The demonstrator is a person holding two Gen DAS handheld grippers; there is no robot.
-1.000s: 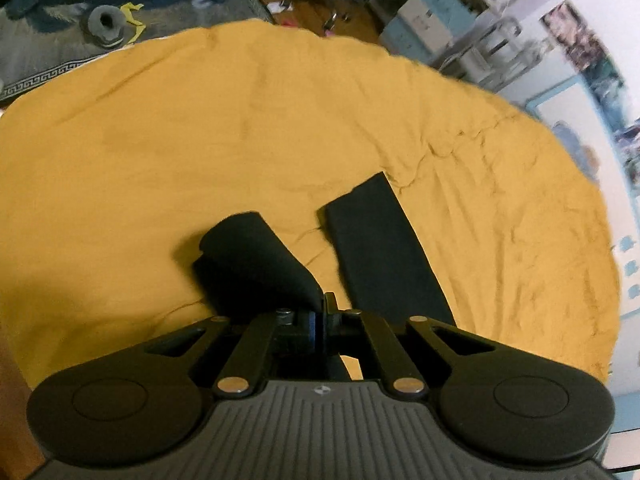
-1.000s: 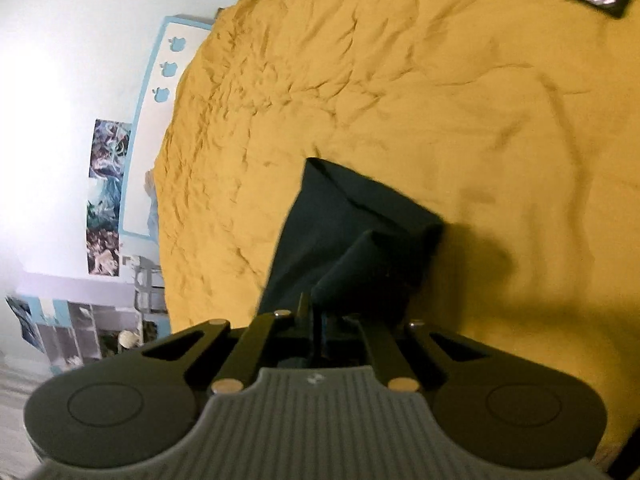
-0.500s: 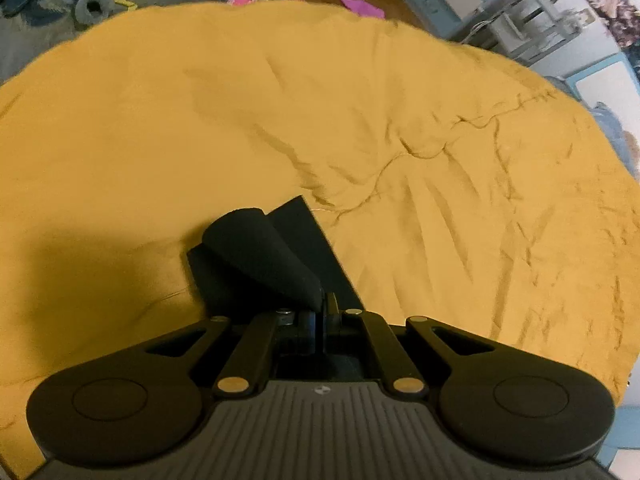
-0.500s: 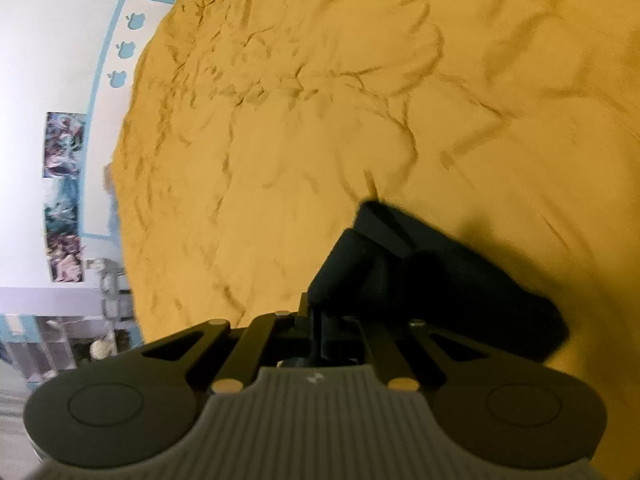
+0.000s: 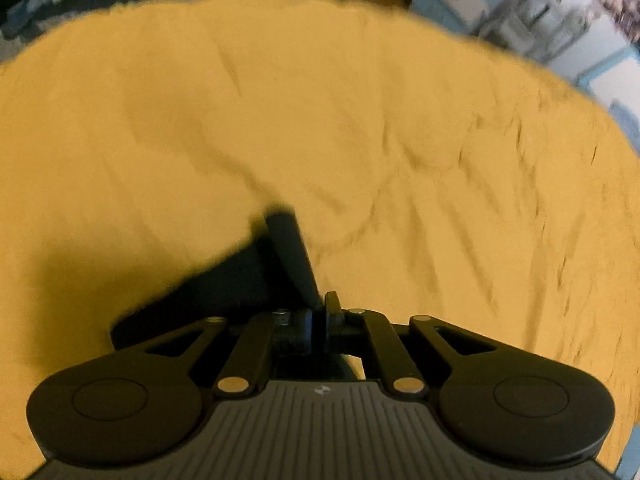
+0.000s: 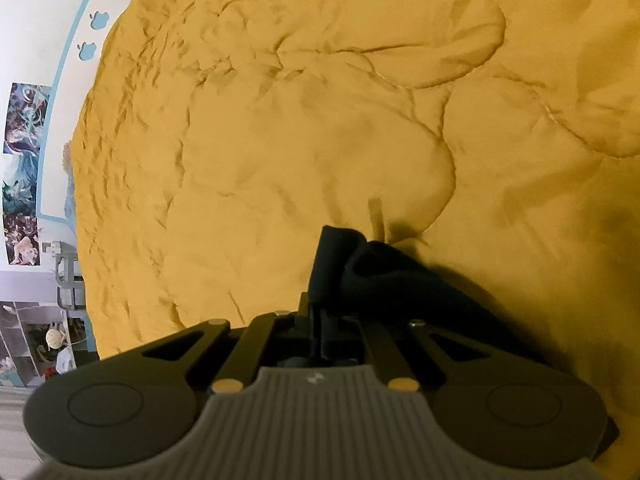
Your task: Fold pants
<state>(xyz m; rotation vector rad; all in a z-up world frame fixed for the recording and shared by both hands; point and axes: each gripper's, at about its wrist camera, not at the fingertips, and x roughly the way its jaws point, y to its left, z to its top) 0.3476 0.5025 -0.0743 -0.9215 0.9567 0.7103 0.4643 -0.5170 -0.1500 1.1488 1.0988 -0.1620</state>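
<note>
Both tools are down low over the yellow bedspread [image 5: 360, 120], and the black pants [image 5: 240, 276] sit bunched right at their tips. On the left tool [image 5: 323, 312], the jaws are just starting to part: a narrow gap shows between them, and a fold of the pants rises from that gap, though the picture is too blurred to say whether the pads press on it. The rest of the cloth spreads out to the left of that tool, lying on the bedspread. Over to the right tool [image 6: 316, 316]: jaws drawn fully together, pinching an upright ridge of the pants [image 6: 372, 276], with more dark cloth trailing off to the right of it across the bedspread [image 6: 280, 140]. The bedspread is creased all around the pants.
</note>
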